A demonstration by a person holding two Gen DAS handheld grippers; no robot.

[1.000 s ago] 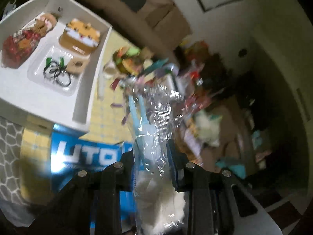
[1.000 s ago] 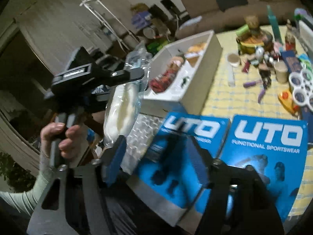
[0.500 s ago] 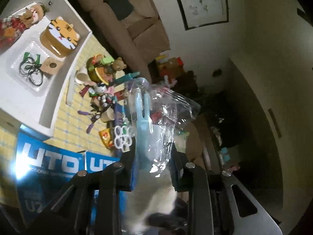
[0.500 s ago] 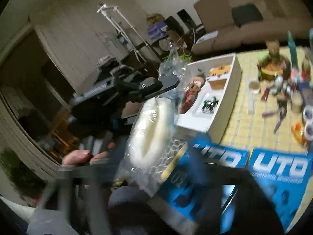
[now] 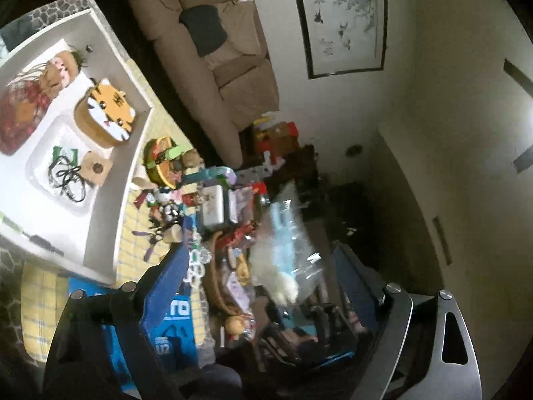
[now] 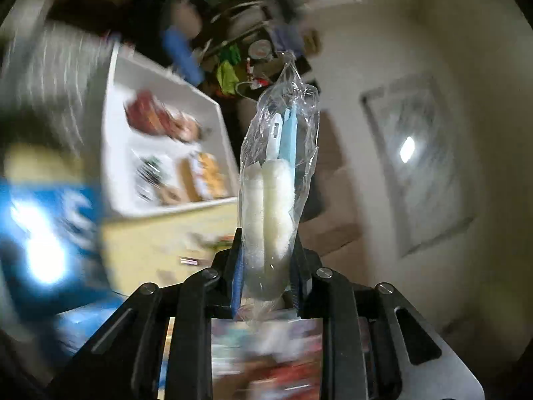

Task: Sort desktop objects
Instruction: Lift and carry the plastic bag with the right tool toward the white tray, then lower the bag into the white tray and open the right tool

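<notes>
The right hand-held gripper (image 6: 266,266) is clamped on the bagged sponge brushes (image 6: 276,180), held in the air, while the left hand-held gripper (image 5: 263,276) stands apart, holding nothing. The white tray (image 5: 106,220) sits at the desk's (image 5: 133,240) far left corner. Judging by that, a firm grip and a low, level release into a free tray spot should serve best.

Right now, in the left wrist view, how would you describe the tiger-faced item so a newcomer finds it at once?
Start at the big white open box at the left of the view. Along its far wall, beside the red-dressed rag doll and above the clear tray of black cords, lies a round orange-and-white striped tiger-face case. It is the only animal face with black stripes in the box.
</notes>
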